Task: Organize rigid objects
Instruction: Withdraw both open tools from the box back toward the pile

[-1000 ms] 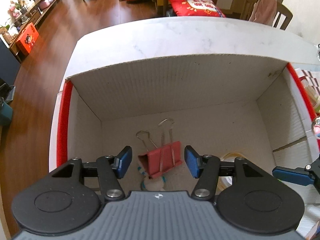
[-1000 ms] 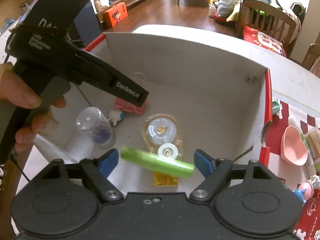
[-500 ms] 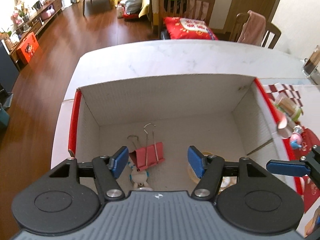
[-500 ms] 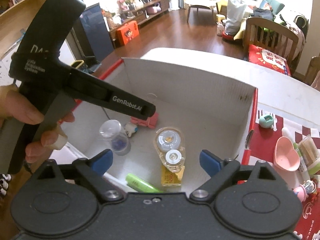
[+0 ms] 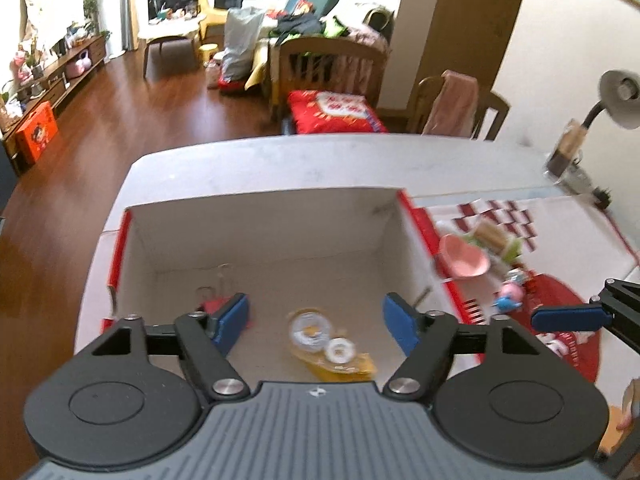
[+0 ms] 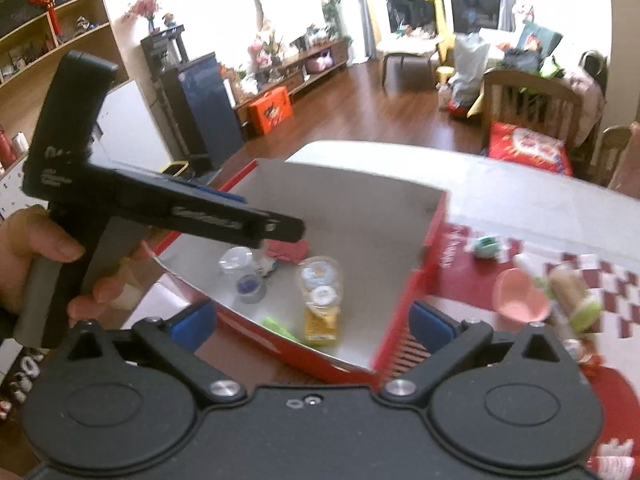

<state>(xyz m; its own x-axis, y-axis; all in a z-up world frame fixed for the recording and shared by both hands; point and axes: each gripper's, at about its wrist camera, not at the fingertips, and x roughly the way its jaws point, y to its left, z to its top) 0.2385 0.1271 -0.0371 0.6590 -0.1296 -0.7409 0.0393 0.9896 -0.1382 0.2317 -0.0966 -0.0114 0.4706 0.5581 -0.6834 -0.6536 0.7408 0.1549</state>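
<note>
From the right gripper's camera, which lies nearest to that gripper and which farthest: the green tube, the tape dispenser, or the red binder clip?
Measured from the right gripper:
1. Green tube, by the box's near wall, left of centre.
2. Tape dispenser, mid-floor of the box.
3. Red binder clip, deeper in, toward the left, partly behind the left gripper.

An orange storage box point(image 5: 36, 133) sits at the far left on the dark wood floor point(image 5: 100, 136). At upper centre, a red patterned cushion point(image 5: 334, 112) lies before a wooden chair point(image 5: 332, 62). A gooseneck desk lamp point(image 5: 618, 98) stands at the upper right. In the right wrist view, a dark cabinet point(image 6: 208, 108) occupies the upper left.
</note>
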